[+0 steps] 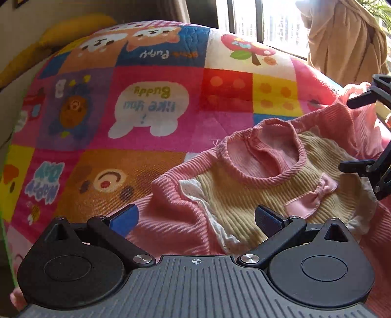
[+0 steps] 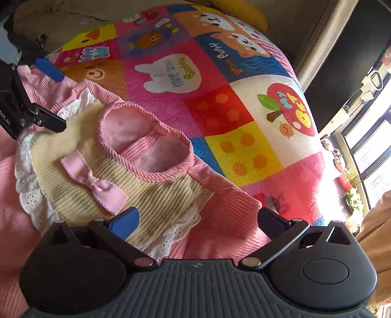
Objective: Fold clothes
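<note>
Both sets of jaws are wide open and hold nothing. The left gripper (image 1: 196, 219) sits low over the near side of a small pink top (image 1: 185, 195), with one blue-padded finger on each side of a bunched fold of the pink cloth. The right gripper (image 2: 199, 221) is also low over the pink top (image 2: 220, 220), above its pink shoulder part and the white lace trim (image 2: 176, 232). The top lies front side up on a bright patchwork blanket (image 1: 151, 93) with bears, a bunny and a red mushroom on it. The top has a pink ribbed neck hole (image 2: 144, 137), a cream ribbed chest part (image 2: 156, 193) and a pink bow (image 2: 97, 186) sewn on the chest. The cloth is wrinkled, not flat, and it has not been folded. In the left camera view the right gripper's black fingers (image 1: 356, 168) poke in from the right edge, just over the top. In the right camera view the left gripper's blue pad (image 2: 50, 69) and black finger come in from the left edge, near the lace. I cannot tell if any finger is touching the cloth or just above it. A tan cloth (image 1: 347, 41) hangs by the window (image 1: 281, 22) at the back.
</note>
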The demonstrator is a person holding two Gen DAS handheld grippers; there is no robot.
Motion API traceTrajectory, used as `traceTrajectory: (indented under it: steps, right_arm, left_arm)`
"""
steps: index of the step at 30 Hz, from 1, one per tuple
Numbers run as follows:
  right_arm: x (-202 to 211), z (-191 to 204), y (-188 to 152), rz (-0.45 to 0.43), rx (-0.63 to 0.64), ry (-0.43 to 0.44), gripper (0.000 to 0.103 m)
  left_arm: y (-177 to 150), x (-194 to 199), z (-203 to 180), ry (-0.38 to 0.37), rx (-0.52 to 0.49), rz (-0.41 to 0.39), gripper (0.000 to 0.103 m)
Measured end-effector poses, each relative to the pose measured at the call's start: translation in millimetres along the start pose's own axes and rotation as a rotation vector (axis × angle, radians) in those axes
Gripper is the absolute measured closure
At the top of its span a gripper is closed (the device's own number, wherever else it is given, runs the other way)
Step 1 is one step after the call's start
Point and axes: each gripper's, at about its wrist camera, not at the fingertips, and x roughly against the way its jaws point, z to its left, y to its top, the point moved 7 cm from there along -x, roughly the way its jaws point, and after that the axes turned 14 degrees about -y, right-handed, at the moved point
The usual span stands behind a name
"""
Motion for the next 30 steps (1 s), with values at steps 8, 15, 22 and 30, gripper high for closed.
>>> traceTrajectory:
  steps: [8, 15, 22, 30]
  right_arm:
    - [-63.0, -6.1, 49.9, -0.033, -0.011, -0.25, 0.0]
    - [-59.7, -29.1, 49.4, -0.042, -0.132, -0.153, 0.0]
    - [0.8, -36.1, 31.5, -0.122, -0.127, -0.042, 0.0]
    - [-7.4, -14.0, 17.3, -0.067, -0.103, -0.059, 0.0]
  left_arm:
    - [32.7, -13.2, 26.3, 0.136, -0.045, -0.053, 0.0]
    - [25.1, 2.6, -3.3, 0.081, -0.192, -0.039, 0.0]
    - [21.6, -42.2, 25.0, 0.307, -0.306, 0.024, 0.0]
    - [31.9, -47.3, 60.4, 0.318, -0.18, 0.035, 0.0]
